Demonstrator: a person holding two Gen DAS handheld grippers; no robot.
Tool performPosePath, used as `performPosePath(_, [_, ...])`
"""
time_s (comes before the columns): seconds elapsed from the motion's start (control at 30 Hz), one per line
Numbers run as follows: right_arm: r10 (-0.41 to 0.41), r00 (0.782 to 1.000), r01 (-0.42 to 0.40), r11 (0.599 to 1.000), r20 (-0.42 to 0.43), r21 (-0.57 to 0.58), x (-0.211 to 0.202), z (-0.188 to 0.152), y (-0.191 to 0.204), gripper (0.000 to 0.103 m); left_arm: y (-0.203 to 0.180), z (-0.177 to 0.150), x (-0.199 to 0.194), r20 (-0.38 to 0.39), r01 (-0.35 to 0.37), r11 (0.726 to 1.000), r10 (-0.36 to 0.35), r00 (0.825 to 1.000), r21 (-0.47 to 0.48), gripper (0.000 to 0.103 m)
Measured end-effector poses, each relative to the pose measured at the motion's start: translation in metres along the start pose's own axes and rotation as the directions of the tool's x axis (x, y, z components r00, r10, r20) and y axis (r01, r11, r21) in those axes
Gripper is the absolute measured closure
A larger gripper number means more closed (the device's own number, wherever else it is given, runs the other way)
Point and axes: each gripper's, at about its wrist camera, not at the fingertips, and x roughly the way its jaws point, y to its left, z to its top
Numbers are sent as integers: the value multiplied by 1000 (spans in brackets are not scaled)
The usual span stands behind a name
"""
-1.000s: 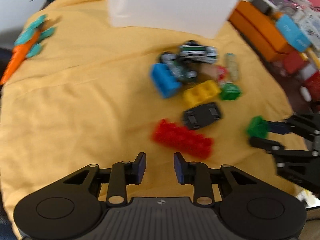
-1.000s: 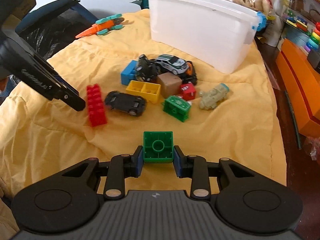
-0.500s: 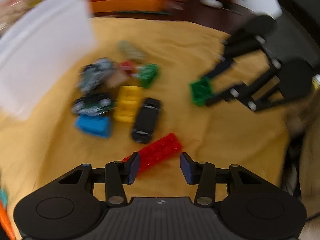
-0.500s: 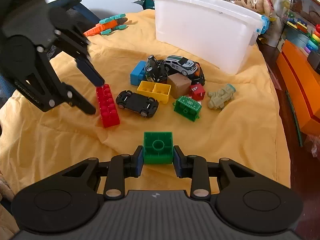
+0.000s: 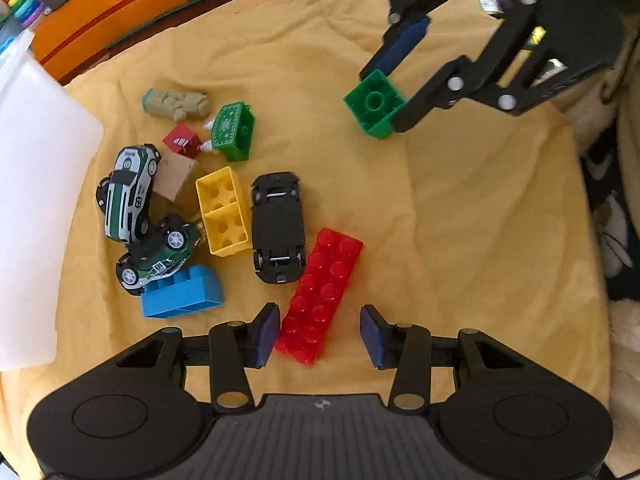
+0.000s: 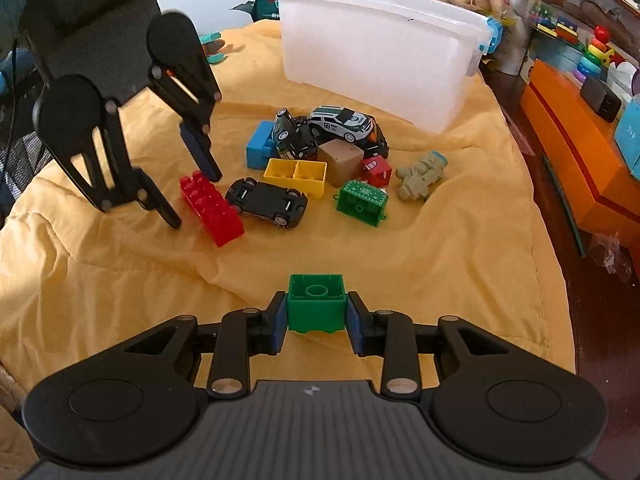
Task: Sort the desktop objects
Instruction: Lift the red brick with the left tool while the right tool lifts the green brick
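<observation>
The left gripper (image 5: 318, 334) hung right over the long red brick (image 5: 320, 294), at the bottom middle of its view. The brick's near end sat between the two pads, but they did not press it yet, and the jaws were closing. The brick lay slanted, running up and to the right, so the pads faced its long sides. The right gripper (image 6: 317, 320) was farther off and busy, squeezing a small green brick (image 6: 317, 303) above the yellow cloth (image 6: 460, 240).
</observation>
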Motion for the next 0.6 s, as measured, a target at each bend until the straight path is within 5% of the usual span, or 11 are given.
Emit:
performPosePath(0.1, [-14, 1000, 14, 1000, 10, 1, 2, 2, 2, 69, 11, -10, -4, 45, 25, 973, -15, 999, -228, 68])
performPosePath(0.2, [-35, 999, 35, 999, 28, 1, 3, 4, 2, 69, -1, -24, -10, 89, -56, 902, 103, 991, -427, 69])
performPosePath(0.33, [-40, 997, 40, 999, 60, 12, 11, 8, 1, 69, -26, -38, -10, 65, -136, 715, 246, 967, -686, 69])
performPosePath(0.5, [-34, 996, 32, 999, 84, 28, 23, 11, -1, 69, -47, -43, -13, 27, -163, 498, 353, 935, -852, 69])
performPosePath(0.6, [-29, 997, 27, 999, 66, 32, 30, 8, -4, 68, -51, -43, -6, -14, -183, 426, 371, 929, -886, 69])
